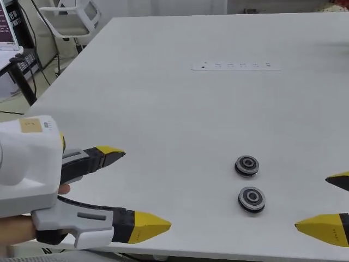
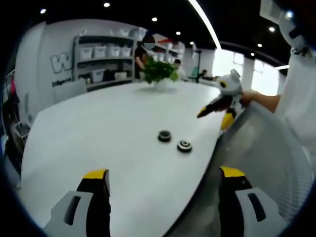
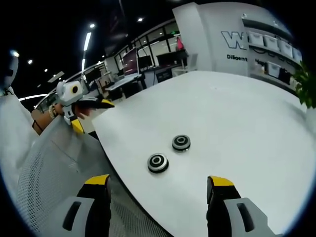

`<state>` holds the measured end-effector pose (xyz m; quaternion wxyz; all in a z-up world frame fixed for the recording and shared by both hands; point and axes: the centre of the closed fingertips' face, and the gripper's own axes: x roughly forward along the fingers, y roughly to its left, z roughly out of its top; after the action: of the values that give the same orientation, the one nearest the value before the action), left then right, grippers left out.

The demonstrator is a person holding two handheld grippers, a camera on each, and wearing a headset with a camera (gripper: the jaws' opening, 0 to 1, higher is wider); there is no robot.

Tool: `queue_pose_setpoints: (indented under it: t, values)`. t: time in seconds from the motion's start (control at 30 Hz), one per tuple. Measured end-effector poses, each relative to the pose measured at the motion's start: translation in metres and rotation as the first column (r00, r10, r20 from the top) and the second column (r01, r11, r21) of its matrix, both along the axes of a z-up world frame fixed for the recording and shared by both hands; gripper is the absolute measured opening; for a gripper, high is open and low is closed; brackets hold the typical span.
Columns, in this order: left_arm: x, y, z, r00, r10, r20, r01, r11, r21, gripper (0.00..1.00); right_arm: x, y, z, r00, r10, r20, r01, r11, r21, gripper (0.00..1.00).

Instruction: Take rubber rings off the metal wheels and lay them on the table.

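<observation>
Holds left gripper [image 1: 146, 189] wide open and empty, well apart from two metal wheels [image 1: 247, 166] [image 1: 252, 199] on the white table [image 1: 191, 109]. Holds right gripper [image 1: 312, 202] wide open too, near them, rubber rings [image 1: 240, 200] on.

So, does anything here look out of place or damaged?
Nothing stands out. The farther metal wheel with black rubber ring and the nearer wheel lie flat, apart, on the white table. The left gripper and right gripper are open, touching neither.
</observation>
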<state>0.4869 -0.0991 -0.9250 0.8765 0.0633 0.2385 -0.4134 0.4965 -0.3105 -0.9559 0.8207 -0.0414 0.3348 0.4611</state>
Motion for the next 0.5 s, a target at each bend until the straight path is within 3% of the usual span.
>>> queue_pose_setpoints:
  t: [0.33,0.5]
  values:
    - [0.003,-0.011,0.007,1.000,-0.022,0.016,0.022,1.000,-0.013,0.92,-0.004,-0.001,-0.002,1.000,-0.005,-0.008,0.005,1.000,0.001,0.78]
    - [0.004,-0.013,0.010,0.999,-0.041,0.019,0.041,0.999,0.002,0.92,-0.005,-0.001,0.001,1.000,-0.007,-0.012,0.007,1.000,0.020,0.78]
